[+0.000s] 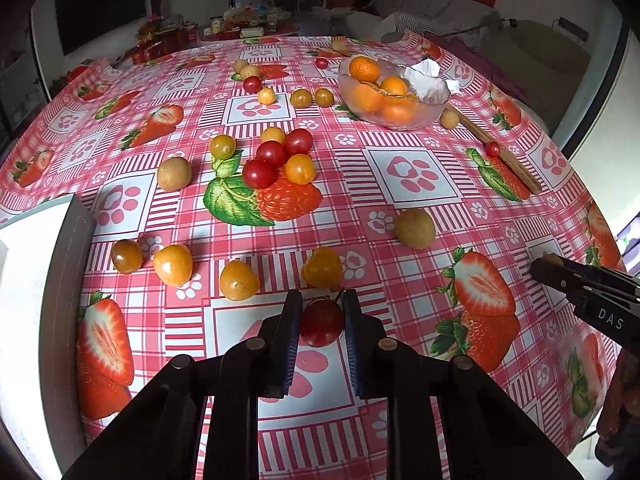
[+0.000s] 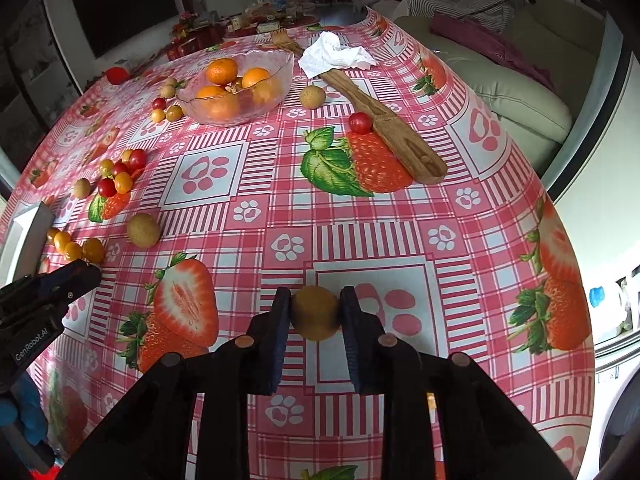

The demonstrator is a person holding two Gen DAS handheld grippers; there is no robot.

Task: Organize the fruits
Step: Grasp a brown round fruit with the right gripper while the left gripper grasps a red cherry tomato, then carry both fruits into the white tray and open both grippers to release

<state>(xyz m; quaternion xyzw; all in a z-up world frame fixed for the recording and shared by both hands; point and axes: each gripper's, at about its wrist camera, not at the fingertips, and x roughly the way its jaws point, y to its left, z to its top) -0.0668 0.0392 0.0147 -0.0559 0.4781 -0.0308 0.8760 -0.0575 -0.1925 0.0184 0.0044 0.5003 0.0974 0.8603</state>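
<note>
Left wrist: red tomato (image 1: 321, 322) sits between left gripper (image 1: 321, 304) fingers.

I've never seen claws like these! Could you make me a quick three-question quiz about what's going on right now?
1. True or false: the left claw grips a round red cherry tomato.
2. What sits between the right claw's fingers? A) an orange B) a round tan longan fruit C) a tissue
3. Fill in: the oranges lie in a clear glass ____.

Key: 1 true; 2 B; 3 bowl.
</note>
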